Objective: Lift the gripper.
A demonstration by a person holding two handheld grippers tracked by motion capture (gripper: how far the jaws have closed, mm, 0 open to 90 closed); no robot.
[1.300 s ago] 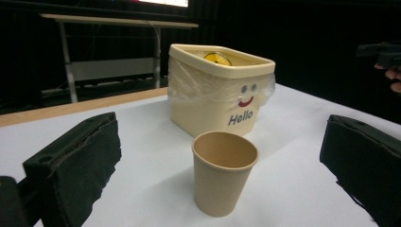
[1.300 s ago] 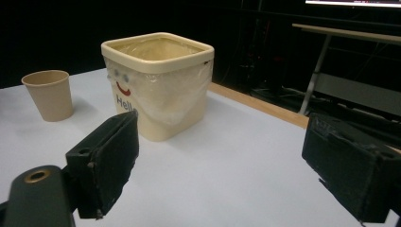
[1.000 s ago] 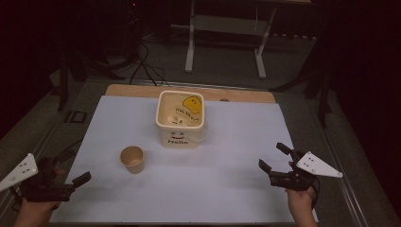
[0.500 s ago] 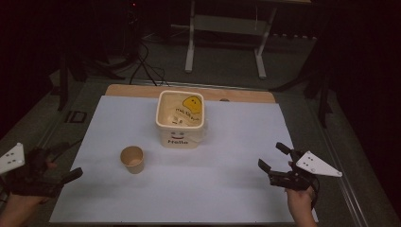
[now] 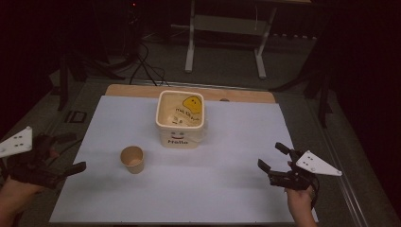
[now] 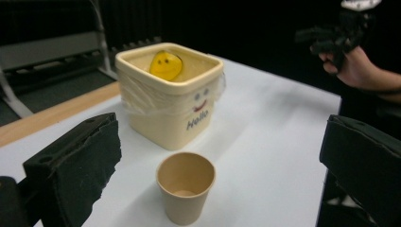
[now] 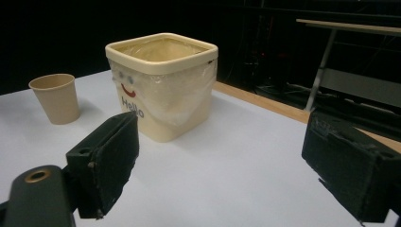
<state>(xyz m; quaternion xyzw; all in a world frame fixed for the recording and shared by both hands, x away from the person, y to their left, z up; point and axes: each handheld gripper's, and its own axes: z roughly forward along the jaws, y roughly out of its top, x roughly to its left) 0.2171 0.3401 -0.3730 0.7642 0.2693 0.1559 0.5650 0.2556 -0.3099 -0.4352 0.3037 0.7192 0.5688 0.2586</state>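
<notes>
Paper cup (image 5: 132,159) sits upright and empty, centre-left of the high view, just below-left of the cream bin (image 5: 180,118). Likely light and thin-walled, crushes easily; a gentle pinch across the rim or upper wall looks best. Left gripper (image 5: 61,156) and right gripper (image 5: 273,157) both have jaws spread, holding nothing. Bin's plastic liner hides its contents; the surroundings are too dark to read.

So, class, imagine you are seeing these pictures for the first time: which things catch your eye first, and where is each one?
The cream square bin, lined with clear plastic and printed with a smiling face and "Hello", stands out at the middle of the white table. A brown paper cup stands upright in front of it, slightly to the left and apart from it. At the near corners, the left gripper and right gripper hover open, holding nothing.
</notes>
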